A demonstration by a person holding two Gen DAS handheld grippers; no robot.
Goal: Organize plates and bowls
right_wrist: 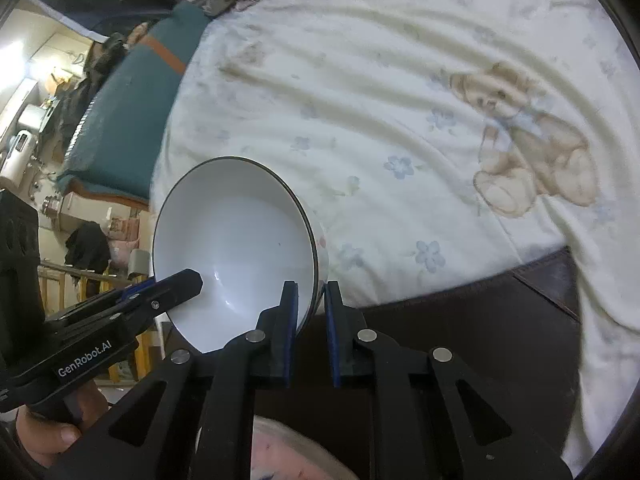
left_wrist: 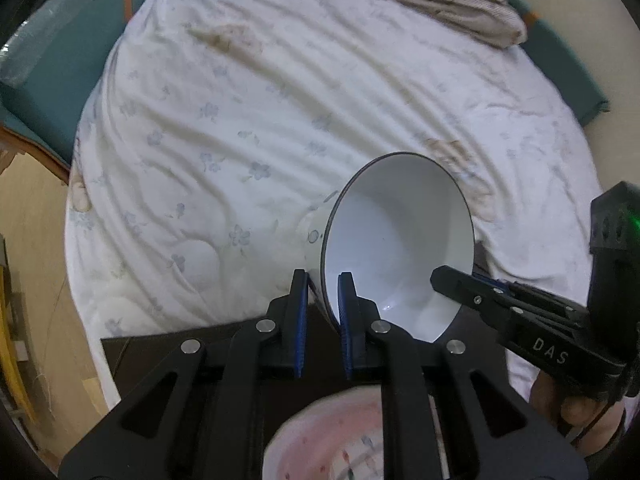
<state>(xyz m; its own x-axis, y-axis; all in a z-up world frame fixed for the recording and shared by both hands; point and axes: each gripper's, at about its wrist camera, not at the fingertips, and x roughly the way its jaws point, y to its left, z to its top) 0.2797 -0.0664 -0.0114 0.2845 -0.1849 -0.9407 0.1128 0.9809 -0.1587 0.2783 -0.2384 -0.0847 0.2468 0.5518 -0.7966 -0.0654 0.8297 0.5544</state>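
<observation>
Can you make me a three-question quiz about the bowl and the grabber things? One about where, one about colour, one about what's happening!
1. Where does the left gripper bite the white bowl?
A. On its rim
B. Under its base
C. Nowhere

2. What colour is the inside of the bowl?
A. Red
B. White
C. Green

3. How is the bowl sitting?
A. Flat on the quilt
B. Upside down
C. Tilted up, held by both grippers

Answers:
1. A, one finger is inside the rim and one outside.
2. B, the inside is plain white with a dark line round the edge.
3. C, the right gripper pinches the opposite rim and the bowl stands on edge above the quilt.
</observation>
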